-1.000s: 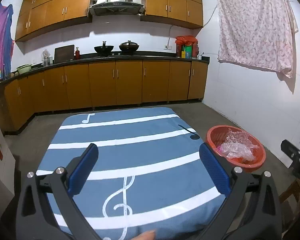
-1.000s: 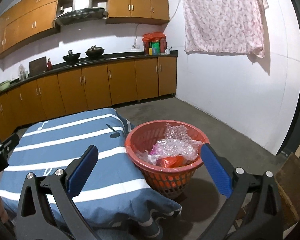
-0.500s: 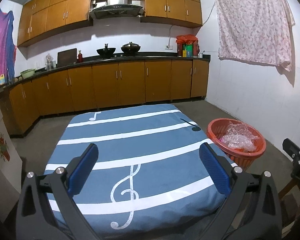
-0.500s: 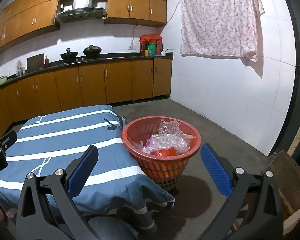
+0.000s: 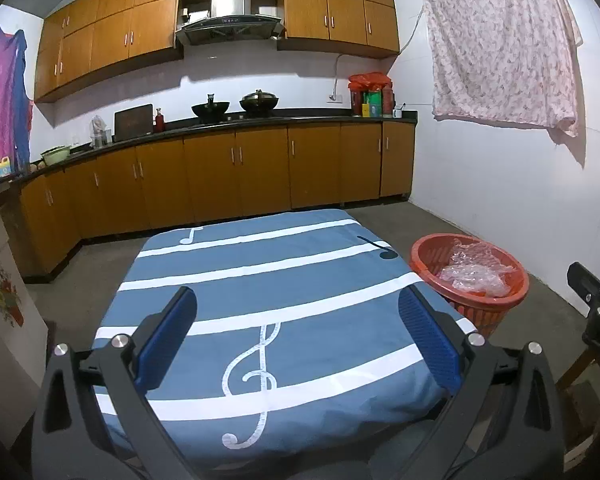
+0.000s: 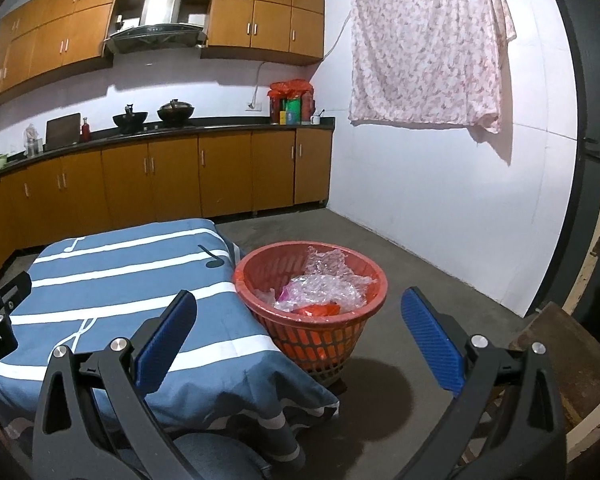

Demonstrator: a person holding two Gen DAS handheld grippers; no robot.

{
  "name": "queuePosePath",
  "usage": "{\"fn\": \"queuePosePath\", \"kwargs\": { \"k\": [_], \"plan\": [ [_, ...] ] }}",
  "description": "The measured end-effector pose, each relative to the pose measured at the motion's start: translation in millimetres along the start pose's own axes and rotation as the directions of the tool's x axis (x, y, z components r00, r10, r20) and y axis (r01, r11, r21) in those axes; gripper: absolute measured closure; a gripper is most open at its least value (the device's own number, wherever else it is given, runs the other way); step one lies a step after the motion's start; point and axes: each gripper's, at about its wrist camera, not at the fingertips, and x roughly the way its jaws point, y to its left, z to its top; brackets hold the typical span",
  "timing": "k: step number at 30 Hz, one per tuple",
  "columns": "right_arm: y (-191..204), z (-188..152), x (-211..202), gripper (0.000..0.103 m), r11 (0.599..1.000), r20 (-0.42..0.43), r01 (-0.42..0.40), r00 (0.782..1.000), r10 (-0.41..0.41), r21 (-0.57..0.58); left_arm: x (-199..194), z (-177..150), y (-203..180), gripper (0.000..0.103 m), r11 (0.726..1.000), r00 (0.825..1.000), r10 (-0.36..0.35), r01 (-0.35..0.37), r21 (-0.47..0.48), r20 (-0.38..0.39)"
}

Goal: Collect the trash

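Both grippers are spread wide and holding nothing: the left gripper (image 5: 298, 332) hangs over the blue striped table cover (image 5: 260, 280), the right gripper (image 6: 300, 330) faces the red basket (image 6: 312, 312). Crumpled plastic trash (image 6: 324, 284) sits inside the basket, on the floor right beside the table.

A low table draped in a blue cloth (image 5: 284, 280) with white stripes, a treble clef and music notes stands on the grey concrete floor (image 6: 384, 256), and the cloth's top lies bare. Just beside its right corner, on the floor, sits a red plastic basket (image 6: 320, 340) holding crumpled clear plastic wrap (image 6: 324, 284) and a scrap of something red. The cloth hangs over the table's near edge toward the floor.
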Motion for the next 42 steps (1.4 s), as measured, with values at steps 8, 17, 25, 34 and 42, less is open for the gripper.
{"fn": "queuePosePath", "kwargs": {
  "k": [8, 17, 25, 34, 42],
  "plan": [
    [3.1, -1.3, 0.4, 0.002, 1.000, -0.002, 0.007, 1.000, -0.007, -0.015, 0.8, -1.6, 0.3, 0.004, 1.000, 1.000, 0.006, -0.006, -0.012, -0.009],
    [4.1, -2.5, -0.2, 0.002, 1.000, -0.004, 0.007, 1.000, -0.007, -0.017, 2.1, -0.4, 2.4, 0.004, 1.000, 1.000, 0.005, -0.005, -0.022, -0.014],
    [4.1, -2.5, -0.1, 0.002, 1.000, -0.005, 0.006, 1.000, -0.006, -0.017, 2.6, -0.7, 2.1, 0.004, 1.000, 1.000, 0.004, -0.004, -0.025, -0.014],
    [6.1, -2.9, -0.6, 0.002, 1.000, -0.006, 0.006, 1.000, -0.006, -0.019, 2.7, -0.6, 1.1, 0.004, 1.000, 1.000, 0.006, -0.006, -0.026, -0.016],
    [6.3, -4.4, -0.2, 0.002, 1.000, -0.008, 0.006, 1.000, -0.006, -0.020, 2.0, 0.4, -2.8, 0.004, 0.999, 1.000, 0.009, -0.009, -0.035, -0.022]
  ]
}}
